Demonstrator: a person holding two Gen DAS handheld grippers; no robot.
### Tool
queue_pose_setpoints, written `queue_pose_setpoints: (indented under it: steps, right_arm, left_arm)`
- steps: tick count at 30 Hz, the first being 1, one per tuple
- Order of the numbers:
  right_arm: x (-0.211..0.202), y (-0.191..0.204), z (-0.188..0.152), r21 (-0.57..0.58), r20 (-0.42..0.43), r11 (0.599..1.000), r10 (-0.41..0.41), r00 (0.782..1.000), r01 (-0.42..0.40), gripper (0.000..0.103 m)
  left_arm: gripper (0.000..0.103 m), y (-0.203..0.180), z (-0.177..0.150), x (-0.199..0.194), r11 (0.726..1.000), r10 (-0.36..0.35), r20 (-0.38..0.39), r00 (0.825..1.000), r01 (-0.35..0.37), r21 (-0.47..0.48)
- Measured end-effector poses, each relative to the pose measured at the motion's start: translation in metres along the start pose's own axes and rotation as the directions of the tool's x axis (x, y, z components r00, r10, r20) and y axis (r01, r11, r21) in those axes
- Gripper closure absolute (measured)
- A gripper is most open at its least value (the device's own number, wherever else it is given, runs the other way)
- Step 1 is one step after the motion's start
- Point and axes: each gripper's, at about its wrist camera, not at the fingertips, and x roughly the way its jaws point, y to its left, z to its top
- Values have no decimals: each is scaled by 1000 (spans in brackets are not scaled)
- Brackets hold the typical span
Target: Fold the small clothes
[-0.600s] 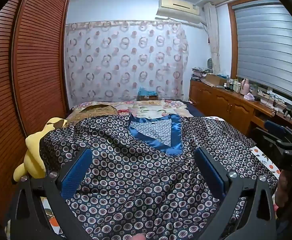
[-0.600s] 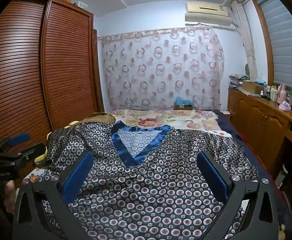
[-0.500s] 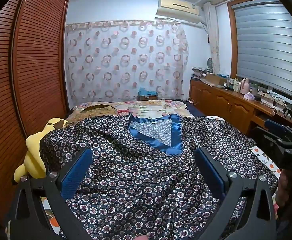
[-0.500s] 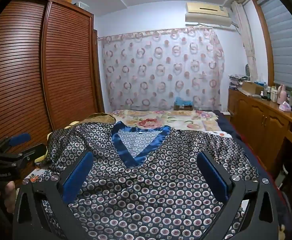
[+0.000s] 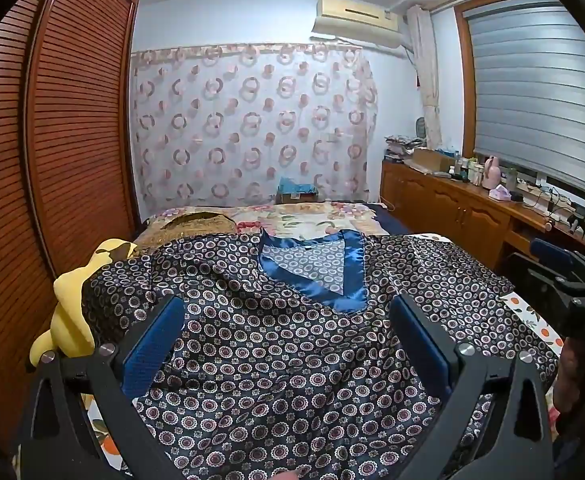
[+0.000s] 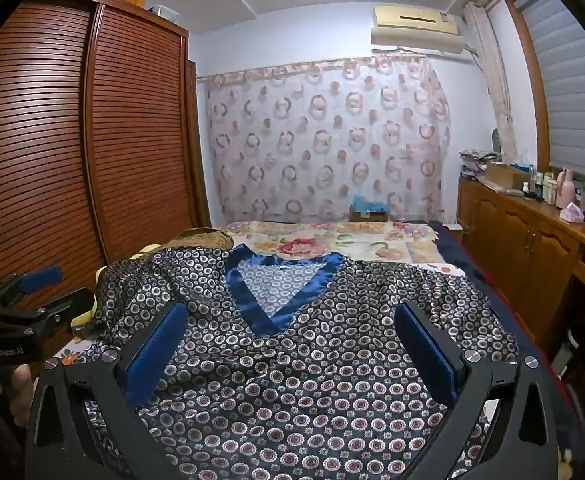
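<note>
Patterned top [image 5: 276, 360] lies flat under left hand-held gripper [image 5: 288, 340] and right hand-held gripper [image 6: 292, 344], both spread wide

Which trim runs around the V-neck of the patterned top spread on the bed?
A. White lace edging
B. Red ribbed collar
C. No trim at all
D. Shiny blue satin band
D: a glossy blue band edges the V-neck of the patterned top in both wrist views, and no lace or red collar appears.
</note>
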Motion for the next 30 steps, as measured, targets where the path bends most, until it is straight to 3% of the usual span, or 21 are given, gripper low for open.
queue_pose_setpoints:
  steps: [30]
  right_arm:
    - [-3,-3,-1,12,1,1000,4,1000,-4,0]
  left_arm:
    - [0,-3,0,-5,1000,4,11,1000,-4,5]
